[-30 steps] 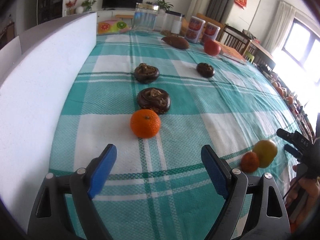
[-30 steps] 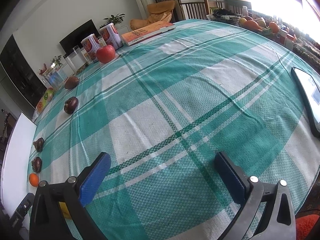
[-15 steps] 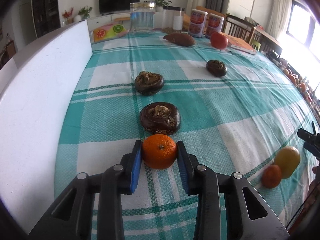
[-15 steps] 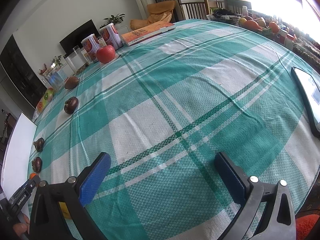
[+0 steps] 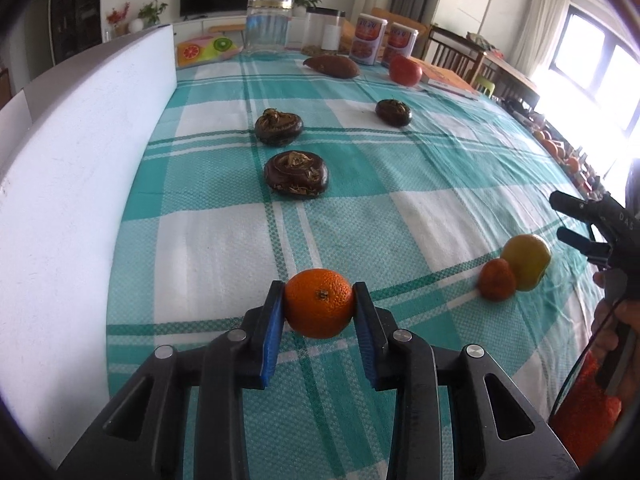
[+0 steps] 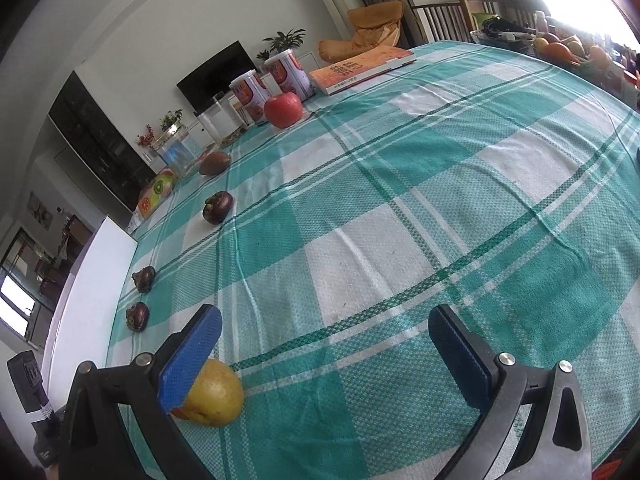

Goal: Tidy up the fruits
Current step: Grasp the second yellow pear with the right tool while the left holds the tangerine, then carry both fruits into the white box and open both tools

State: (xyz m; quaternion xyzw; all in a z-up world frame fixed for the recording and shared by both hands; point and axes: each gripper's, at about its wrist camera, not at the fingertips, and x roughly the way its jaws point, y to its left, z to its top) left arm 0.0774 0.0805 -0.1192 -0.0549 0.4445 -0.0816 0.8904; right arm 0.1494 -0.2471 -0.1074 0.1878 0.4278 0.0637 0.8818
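Nearest, the left gripper [image 5: 319, 309] pinches an orange tangerine [image 5: 319, 303] between its blue pads, stem dimple facing the camera, above the green-and-white checked tablecloth [image 5: 400, 184]; being round, the fruit has no clear long axis. Off to the right a smaller tangerine [image 5: 497, 279] touches a yellow pear [image 5: 526, 261], just beside the right gripper [image 6: 324, 354], whose wide jaws are closing on nothing. Farther back lie three dark mangosteens [image 5: 296, 173], then a sweet potato [image 5: 331, 66] lying crosswise, a red apple [image 5: 405, 70], two cans [image 5: 383, 40] and a white foam board [image 5: 80, 152] along the left edge.
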